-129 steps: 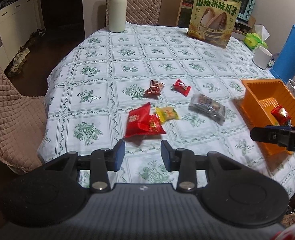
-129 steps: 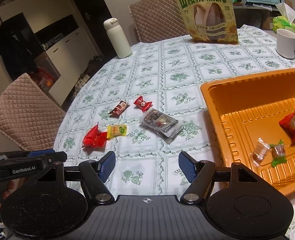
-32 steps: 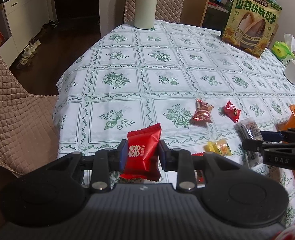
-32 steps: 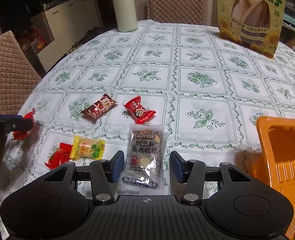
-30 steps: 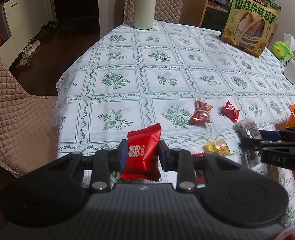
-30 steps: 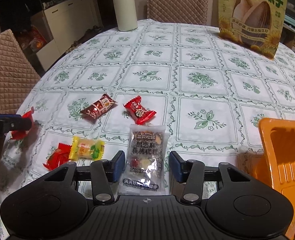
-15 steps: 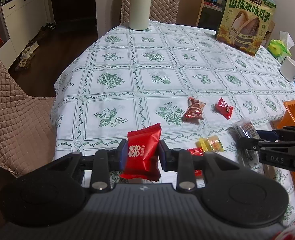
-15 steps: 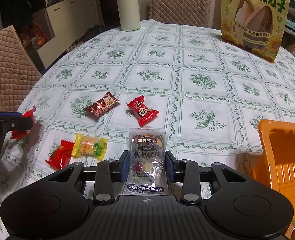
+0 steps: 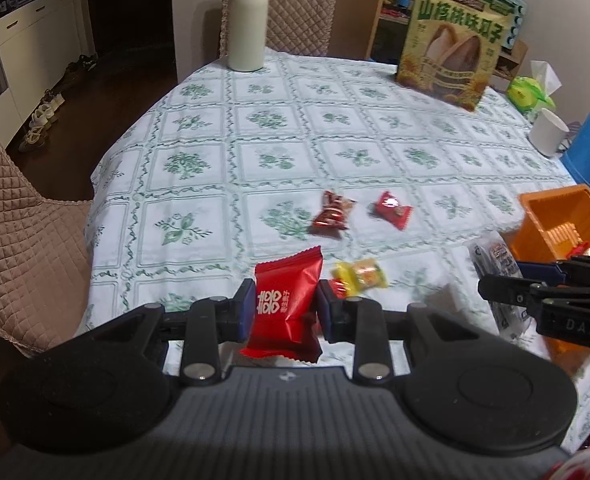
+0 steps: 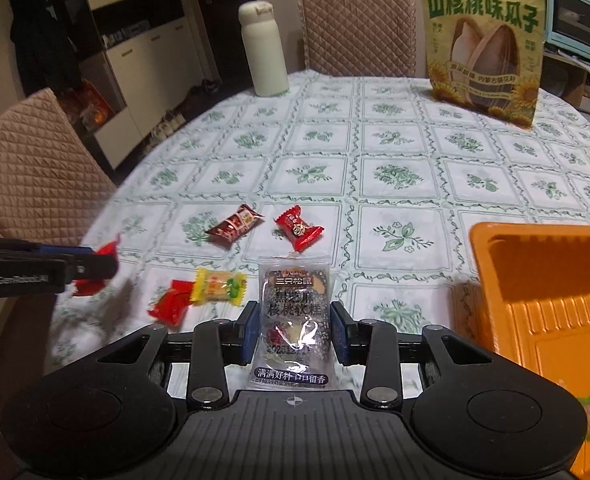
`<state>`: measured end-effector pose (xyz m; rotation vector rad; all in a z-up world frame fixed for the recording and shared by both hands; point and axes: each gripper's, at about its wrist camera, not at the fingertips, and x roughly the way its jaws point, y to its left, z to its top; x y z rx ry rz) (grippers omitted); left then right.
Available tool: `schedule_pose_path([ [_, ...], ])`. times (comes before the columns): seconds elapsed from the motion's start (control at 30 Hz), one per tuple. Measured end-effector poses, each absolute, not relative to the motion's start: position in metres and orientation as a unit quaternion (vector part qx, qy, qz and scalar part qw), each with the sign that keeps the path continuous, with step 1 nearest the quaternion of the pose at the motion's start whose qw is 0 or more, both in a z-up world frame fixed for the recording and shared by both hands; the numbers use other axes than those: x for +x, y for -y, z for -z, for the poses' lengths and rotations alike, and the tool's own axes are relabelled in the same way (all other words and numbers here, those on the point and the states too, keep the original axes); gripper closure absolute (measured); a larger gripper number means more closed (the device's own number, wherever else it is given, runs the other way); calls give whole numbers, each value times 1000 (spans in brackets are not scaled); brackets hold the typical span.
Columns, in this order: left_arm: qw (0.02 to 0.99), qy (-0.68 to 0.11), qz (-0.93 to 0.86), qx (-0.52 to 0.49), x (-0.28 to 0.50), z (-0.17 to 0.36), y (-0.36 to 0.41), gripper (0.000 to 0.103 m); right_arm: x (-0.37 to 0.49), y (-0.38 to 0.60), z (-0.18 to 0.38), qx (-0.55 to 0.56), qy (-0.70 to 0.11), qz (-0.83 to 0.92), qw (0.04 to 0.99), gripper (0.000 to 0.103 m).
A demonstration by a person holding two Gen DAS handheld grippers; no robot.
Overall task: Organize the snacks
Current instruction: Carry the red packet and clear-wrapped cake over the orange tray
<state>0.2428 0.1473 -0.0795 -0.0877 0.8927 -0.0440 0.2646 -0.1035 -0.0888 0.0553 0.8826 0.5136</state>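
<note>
Over the desk's (image 9: 335,128) near left edge, the left hand-held gripper (image 9: 283,310) is clamped on a red candy packet (image 9: 285,300), lifted clear. On the cloth lie a small red candy (image 10: 169,307), a yellow candy (image 10: 218,286), a brown candy (image 10: 235,225) and a red twist candy (image 10: 298,229). The right hand-held gripper (image 10: 295,332) pinches a clear sesame-cake packet (image 10: 293,320), beside the orange tray (image 10: 535,264) at the right edge.

A red packet (image 9: 285,304) with white characters stands upright, pinched between the left gripper's (image 9: 283,310) fingers; a clear packet (image 10: 293,320) of dark cake is clamped in the right gripper (image 10: 295,332); brown (image 10: 234,225), red (image 10: 297,228), yellow (image 10: 219,287) and small red (image 10: 169,307) sweets lie on the tablecloth (image 10: 395,168); the orange tray (image 10: 543,280) sits to the right.
</note>
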Motion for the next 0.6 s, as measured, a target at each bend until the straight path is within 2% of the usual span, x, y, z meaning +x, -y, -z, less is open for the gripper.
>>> schedule_pose_path([
  [0.6, 905, -414, 92, -35, 180, 44, -58, 74, 191, 188, 45, 86, -396, -248, 880, 66],
])
